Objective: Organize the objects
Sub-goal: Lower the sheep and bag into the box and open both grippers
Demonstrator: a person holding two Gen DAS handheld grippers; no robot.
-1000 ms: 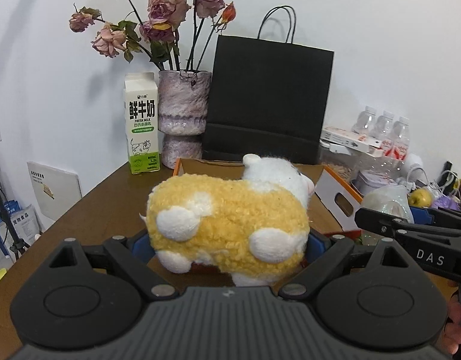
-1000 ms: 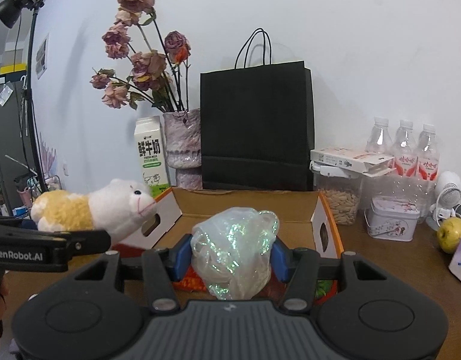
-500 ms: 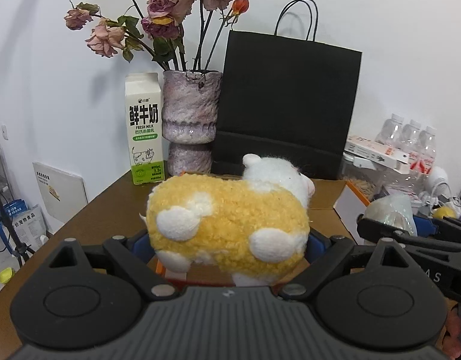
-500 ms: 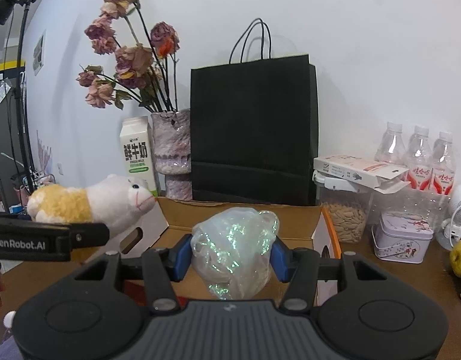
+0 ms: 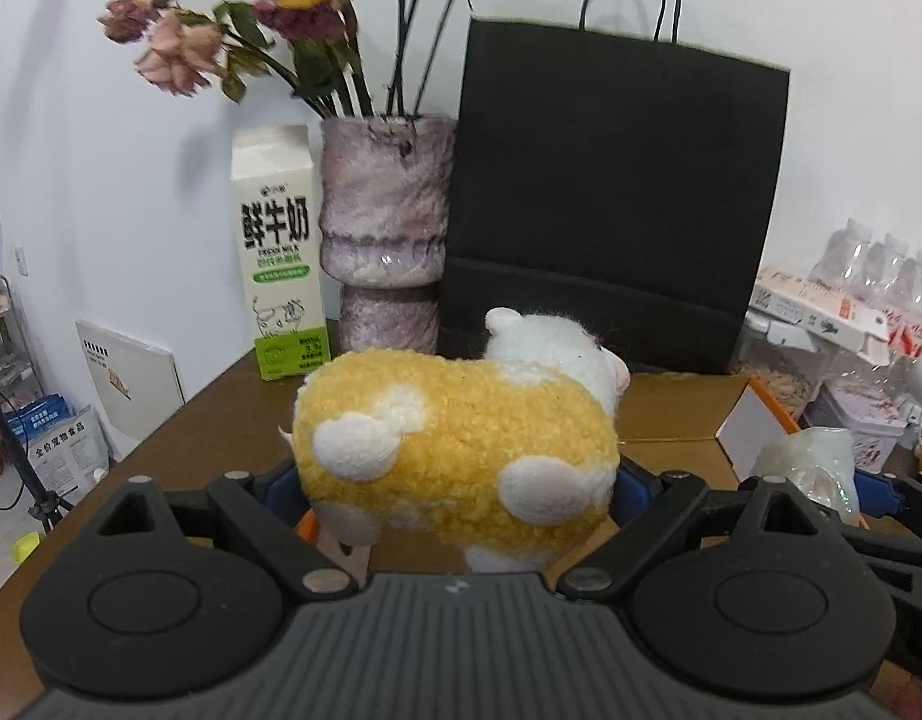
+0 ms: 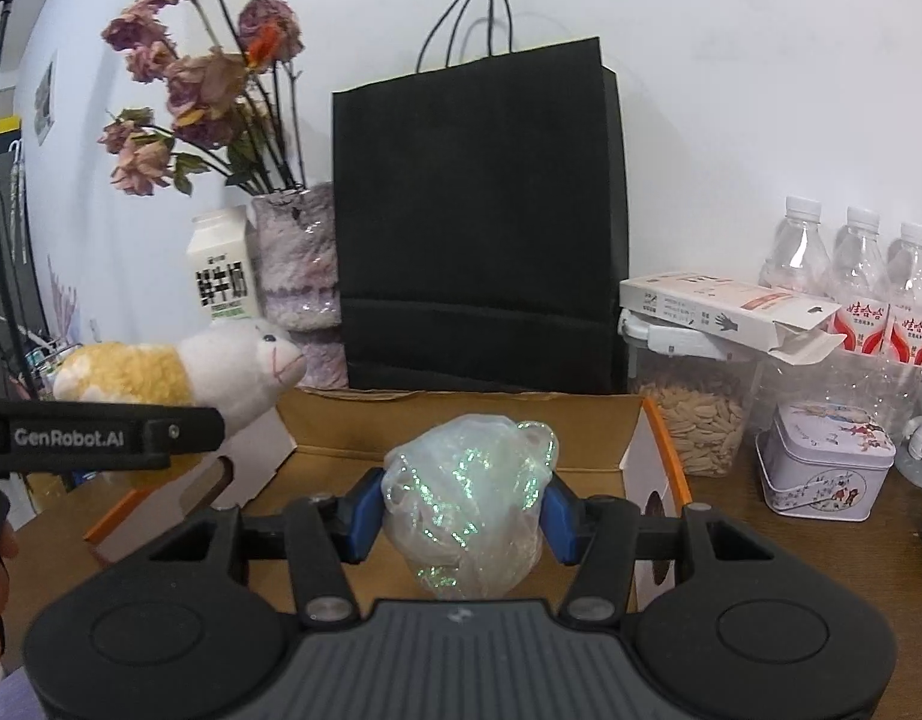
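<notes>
— Left tool [image 5: 458,495], what does its camera show?
— Its blue pads pinch a yellow-and-white plush sheep [image 5: 458,444], held up off the brown worktop [image 5: 179,450] above the near edge of an open cardboard box [image 5: 670,414]. Behind stand a milk carton [image 5: 281,252], a vase of dried roses [image 5: 386,228] and a black paper bag [image 5: 616,204].
— And the right tool [image 6: 463,513], in its own view?
— Clamped on a crumpled iridescent plastic bag [image 6: 466,504], held above the same box [image 6: 461,426]. The sheep [image 6: 179,369] shows at left, in the left tool [image 6: 101,438]. On the right sit a jar of seeds [image 6: 694,426], a tin [image 6: 823,459] and three water bottles [image 6: 859,282].
</notes>
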